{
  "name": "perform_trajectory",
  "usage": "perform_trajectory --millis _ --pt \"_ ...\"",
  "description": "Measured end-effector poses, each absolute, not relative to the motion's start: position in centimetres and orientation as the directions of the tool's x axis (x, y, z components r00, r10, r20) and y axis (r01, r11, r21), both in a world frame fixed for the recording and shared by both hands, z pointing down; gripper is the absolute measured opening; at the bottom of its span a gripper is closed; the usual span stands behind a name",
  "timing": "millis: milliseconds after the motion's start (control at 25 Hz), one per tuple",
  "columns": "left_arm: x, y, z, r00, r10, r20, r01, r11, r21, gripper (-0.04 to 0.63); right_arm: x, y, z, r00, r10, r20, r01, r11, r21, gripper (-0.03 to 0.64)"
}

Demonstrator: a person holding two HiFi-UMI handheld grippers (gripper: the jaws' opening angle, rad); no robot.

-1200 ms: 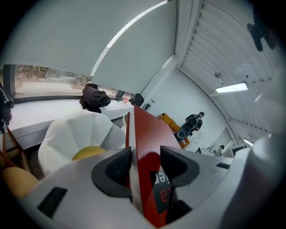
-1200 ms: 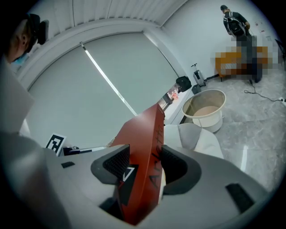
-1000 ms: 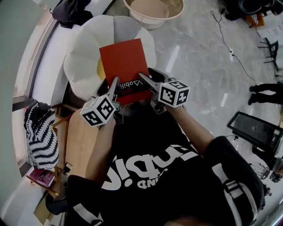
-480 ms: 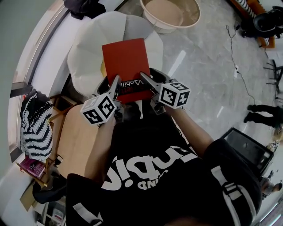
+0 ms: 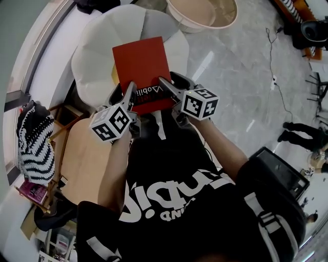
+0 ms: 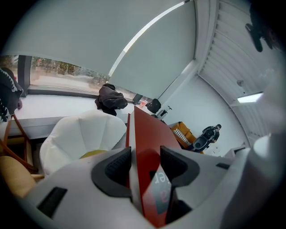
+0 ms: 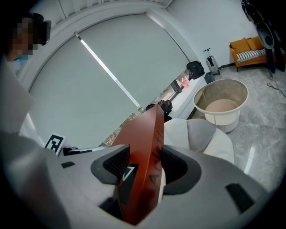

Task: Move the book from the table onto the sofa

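Observation:
A red book (image 5: pixel 141 69) hangs flat in the air over the white petal-shaped sofa chair (image 5: pixel 95 56). My left gripper (image 5: pixel 129 97) is shut on the book's near left corner, and my right gripper (image 5: pixel 165 88) is shut on its near right corner. In the left gripper view the red book (image 6: pixel 149 147) stands on edge between the dark pads, with the white sofa (image 6: pixel 80 136) behind it. From the right gripper view the book (image 7: pixel 143 152) fills the gap between the jaws, and the sofa (image 7: pixel 201 136) lies beyond. A yellow cushion (image 5: pixel 116 77) peeks from under the book.
A beige round tub (image 5: pixel 205 13) stands on the marble floor past the sofa. The wooden table (image 5: pixel 84 158) is below my left arm, with a black-and-white striped cloth (image 5: pixel 33 148) on a chair at the left. Dark clothing (image 6: pixel 109 98) lies on the window sill.
Both grippers have carried the red book farther out over the white sofa and lower. Their grip on it is unchanged.

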State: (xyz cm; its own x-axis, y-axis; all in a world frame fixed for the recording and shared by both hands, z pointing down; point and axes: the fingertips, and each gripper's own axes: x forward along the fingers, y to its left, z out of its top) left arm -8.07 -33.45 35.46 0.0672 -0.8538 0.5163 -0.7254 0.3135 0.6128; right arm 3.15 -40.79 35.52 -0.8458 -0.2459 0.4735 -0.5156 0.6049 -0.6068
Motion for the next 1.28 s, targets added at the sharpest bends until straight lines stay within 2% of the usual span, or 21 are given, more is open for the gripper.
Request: perform_trajectory --millis 720,1280 --pt "-10.7 -36.2 47.8 -0.004 -0.821 0.571 -0.618 0.451 0.644 0.212 -0.8 -45.1 47.2 -0.822 -0.088 0.563 -0.478 0.644 -0.597 0.216" --pt "-14.6 -37.7 60.9 -0.068 -0.798 0.599 -0.549 0.532 0.645 0.212 -5.6 -47.6 60.4 -0.812 0.013 0.583 -0.42 0.681 -0.6 0.216"
